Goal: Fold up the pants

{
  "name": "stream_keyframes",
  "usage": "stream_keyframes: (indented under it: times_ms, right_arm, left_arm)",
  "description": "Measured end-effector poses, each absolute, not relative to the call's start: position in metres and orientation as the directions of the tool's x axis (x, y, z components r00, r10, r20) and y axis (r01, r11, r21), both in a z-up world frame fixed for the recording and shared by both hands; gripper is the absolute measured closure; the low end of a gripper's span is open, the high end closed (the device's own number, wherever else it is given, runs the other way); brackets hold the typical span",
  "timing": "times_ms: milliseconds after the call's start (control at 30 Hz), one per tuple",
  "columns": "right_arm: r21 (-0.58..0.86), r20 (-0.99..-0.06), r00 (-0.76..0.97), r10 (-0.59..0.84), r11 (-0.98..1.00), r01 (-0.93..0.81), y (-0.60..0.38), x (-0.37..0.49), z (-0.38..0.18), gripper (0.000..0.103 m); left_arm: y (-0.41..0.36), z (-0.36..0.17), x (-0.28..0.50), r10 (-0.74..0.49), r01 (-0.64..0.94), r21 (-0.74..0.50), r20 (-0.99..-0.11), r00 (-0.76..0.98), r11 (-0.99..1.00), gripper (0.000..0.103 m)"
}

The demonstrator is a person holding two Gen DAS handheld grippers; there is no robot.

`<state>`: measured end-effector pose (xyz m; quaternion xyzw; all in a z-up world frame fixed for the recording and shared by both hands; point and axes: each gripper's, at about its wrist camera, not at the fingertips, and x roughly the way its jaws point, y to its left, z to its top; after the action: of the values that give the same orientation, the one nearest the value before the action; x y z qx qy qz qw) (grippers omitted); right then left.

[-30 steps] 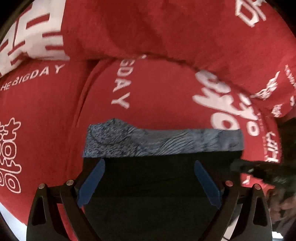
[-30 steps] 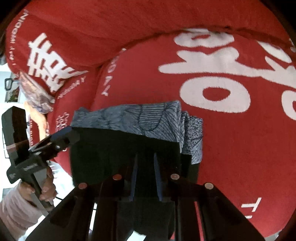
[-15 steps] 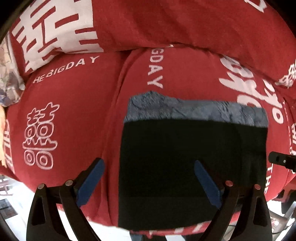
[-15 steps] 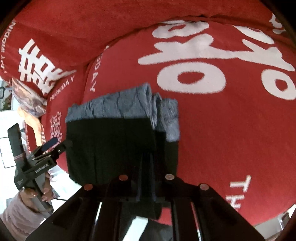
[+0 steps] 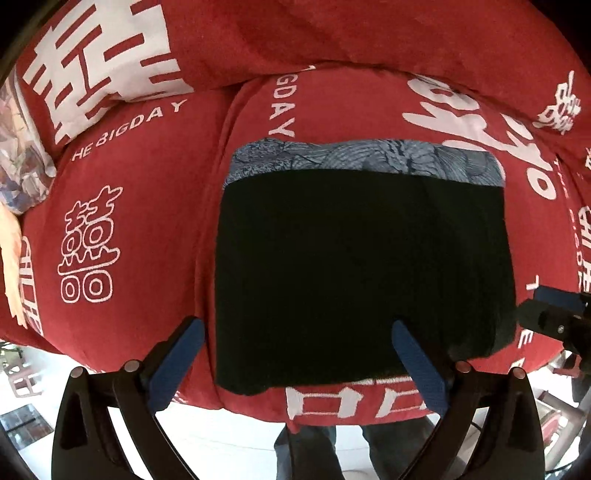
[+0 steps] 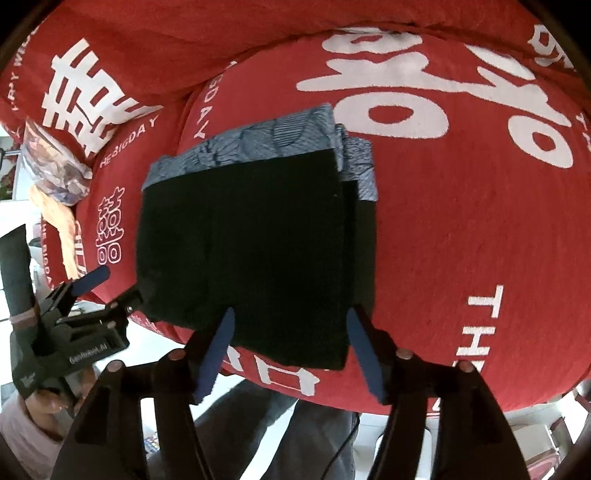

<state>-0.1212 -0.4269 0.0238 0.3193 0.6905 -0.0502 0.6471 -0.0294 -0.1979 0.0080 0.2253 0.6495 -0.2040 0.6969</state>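
Note:
The pants [image 5: 362,258] lie folded into a black rectangle with a blue patterned band along the far edge, flat on the red cushion [image 5: 147,206]. They also show in the right wrist view [image 6: 251,240], with stacked layers at their right edge. My left gripper [image 5: 295,354] is open and empty, hovering over the pants' near edge. My right gripper [image 6: 290,343] is open and empty at the pants' near right corner. The left gripper also shows in the right wrist view [image 6: 110,291], open at the pants' near left corner. The right gripper's tip shows in the left wrist view [image 5: 554,314].
The red cushion with white lettering meets a red backrest [image 5: 332,33] behind. A floral cloth [image 6: 55,173] and an orange cloth [image 6: 62,229] lie at the cushion's left end. The cushion's front edge [image 5: 351,402] drops to a white floor and the person's legs [image 6: 280,435].
My right gripper has let go of the pants and opened. Both grippers have drawn back toward the cushion's front edge. The pants now lie flat and free.

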Motion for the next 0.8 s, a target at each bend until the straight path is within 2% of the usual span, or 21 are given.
stream_keyframes:
  times_ms: [100,200,267,333,800]
  right_arm:
    - [0.327,-0.936,0.059,0.347,0.797,0.508,-0.417,-0.122,0.034,0.023]
    - [0.286,-0.953,0.063,0.295,0.819,0.497,-0.404,-0.124,0.046,0.02]
    - [0.252,-0.965,0.065,0.252,0.835,0.489,-0.396,-0.127,0.055,0.013]
    - [0.231,-0.972,0.073,0.224,0.84,0.491,-0.389,-0.131,0.063,0.0]
    - [0.139,-0.99,0.046,0.136,0.825,0.548,-0.36,-0.145,0.106,0.0]
  left_arm:
    - [-0.193,0.011,-0.036,0.02,0.59,0.061,-0.997,0.076,0.805,0.001]
    - [-0.184,0.019,-0.043,0.022,0.601,0.072,-0.996,0.091,0.796,0.001]
    - [-0.177,0.025,-0.045,0.014,0.596,0.064,-0.996,0.088,0.8,0.001]
    - [-0.17,0.032,-0.048,0.003,0.593,0.055,-0.996,0.089,0.803,0.001]
    - [-0.138,0.081,-0.056,-0.046,0.582,0.03,-0.992,0.115,0.813,0.001]
